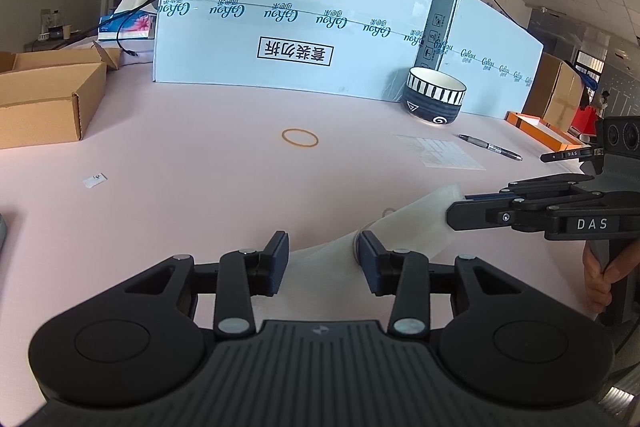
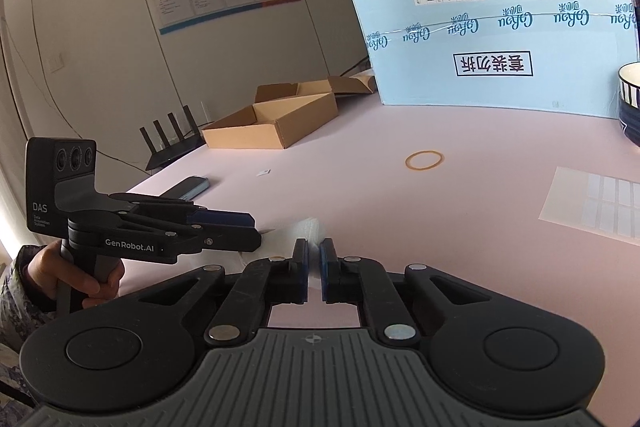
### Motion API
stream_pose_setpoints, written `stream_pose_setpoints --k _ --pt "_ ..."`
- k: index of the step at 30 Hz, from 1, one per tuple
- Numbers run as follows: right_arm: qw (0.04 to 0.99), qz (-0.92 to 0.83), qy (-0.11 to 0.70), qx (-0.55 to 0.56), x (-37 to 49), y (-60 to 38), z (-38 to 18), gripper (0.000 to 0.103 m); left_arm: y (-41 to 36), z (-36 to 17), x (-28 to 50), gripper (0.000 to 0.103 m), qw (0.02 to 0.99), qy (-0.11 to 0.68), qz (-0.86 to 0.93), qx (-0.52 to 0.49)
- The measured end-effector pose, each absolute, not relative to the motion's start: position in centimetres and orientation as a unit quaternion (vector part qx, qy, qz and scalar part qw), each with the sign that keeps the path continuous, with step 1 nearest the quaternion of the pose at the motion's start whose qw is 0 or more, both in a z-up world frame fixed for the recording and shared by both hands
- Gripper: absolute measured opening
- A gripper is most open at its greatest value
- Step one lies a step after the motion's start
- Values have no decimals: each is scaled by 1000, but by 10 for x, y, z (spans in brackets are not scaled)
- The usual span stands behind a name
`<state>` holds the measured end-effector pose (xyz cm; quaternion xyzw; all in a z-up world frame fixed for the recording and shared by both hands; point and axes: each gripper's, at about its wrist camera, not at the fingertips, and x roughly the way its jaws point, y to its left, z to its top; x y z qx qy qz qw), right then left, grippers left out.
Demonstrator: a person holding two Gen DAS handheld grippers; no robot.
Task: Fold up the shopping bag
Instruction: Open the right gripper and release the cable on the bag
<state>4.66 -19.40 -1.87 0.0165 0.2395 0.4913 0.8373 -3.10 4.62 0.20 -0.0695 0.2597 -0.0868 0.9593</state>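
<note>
We hold the black two-finger left gripper (image 1: 322, 259) low and level, jaws spread wide. Our black two-finger right gripper (image 2: 314, 269) sits just beside it, jaws nearly together. Each hand (image 2: 86, 277) grips a handle.

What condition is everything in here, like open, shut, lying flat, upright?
Left gripper: open, bag between its fingers.
Right gripper: shut on the shopping bag.
Shopping bag: white, crumpled, partly lifted.
Cardboard box: open.
Striped bowl: upright.
Rubber band: lying flat.
Pen: lying flat.
</note>
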Motion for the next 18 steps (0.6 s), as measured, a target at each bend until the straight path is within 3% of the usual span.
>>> stream_pose_setpoints --k 3,6,18 --pt "840 485 242 17 46 -198 -20 5 46 2 -31 38 959 259 -92 -71" --pt "846 476 239 17 46 -200 -20 5 42 3 -32 48 960 259 -87 -55" --pt "840 494 218 55 49 -194 -8 6 8 3 -35 48 959 261 -111 7"
